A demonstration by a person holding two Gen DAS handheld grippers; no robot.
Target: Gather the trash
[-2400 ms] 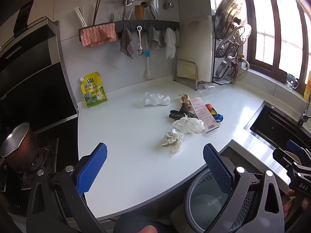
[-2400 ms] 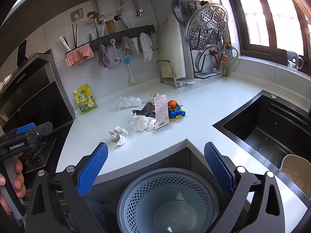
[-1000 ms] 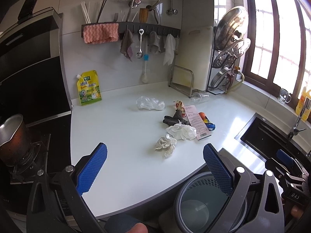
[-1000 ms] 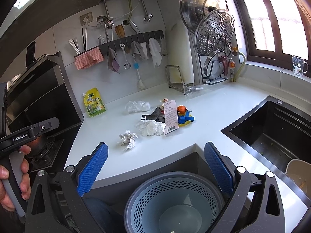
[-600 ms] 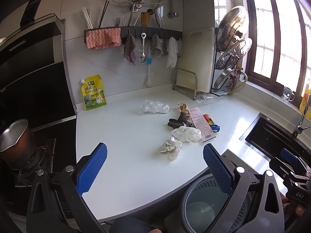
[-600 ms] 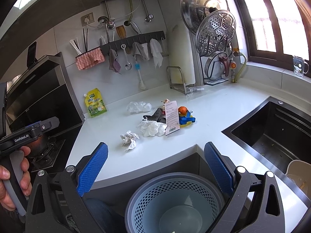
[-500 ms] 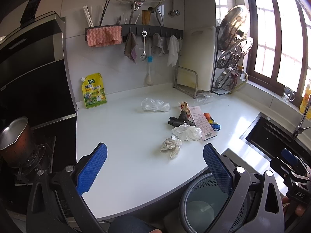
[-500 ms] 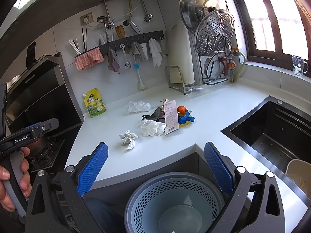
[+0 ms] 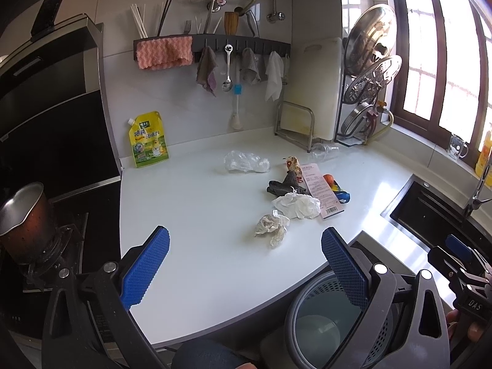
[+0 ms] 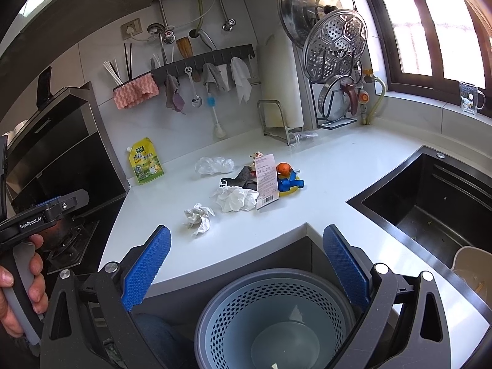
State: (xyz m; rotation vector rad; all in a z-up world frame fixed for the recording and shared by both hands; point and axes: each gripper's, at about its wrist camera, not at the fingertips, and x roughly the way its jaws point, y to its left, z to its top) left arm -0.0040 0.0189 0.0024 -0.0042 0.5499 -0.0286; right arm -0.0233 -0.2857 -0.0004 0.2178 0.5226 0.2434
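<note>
Trash lies on the white countertop (image 9: 196,215): a crumpled paper ball (image 9: 272,226) nearest me, a white tissue wad (image 9: 296,205), a dark scrap (image 9: 284,184), a pink receipt card (image 9: 323,191), an orange and blue wrapper (image 9: 336,189) and a clear plastic bag (image 9: 246,162). The same pile shows in the right wrist view, with the paper ball (image 10: 198,216) and tissue (image 10: 235,199). A grey perforated bin (image 10: 276,316) stands below the counter edge. My left gripper (image 9: 244,267) is open and empty over the counter's front. My right gripper (image 10: 244,267) is open and empty above the bin.
A yellow pouch (image 9: 148,143) leans on the back wall. A pot (image 9: 23,218) sits on the stove at left. A black sink (image 10: 436,196) is at right. A cutting board rack (image 9: 295,123) and lid rack (image 9: 369,92) stand at the back.
Both grippers have shifted only slightly; the views wobble a little. Nothing on the counter has moved, and both grippers stay open.
</note>
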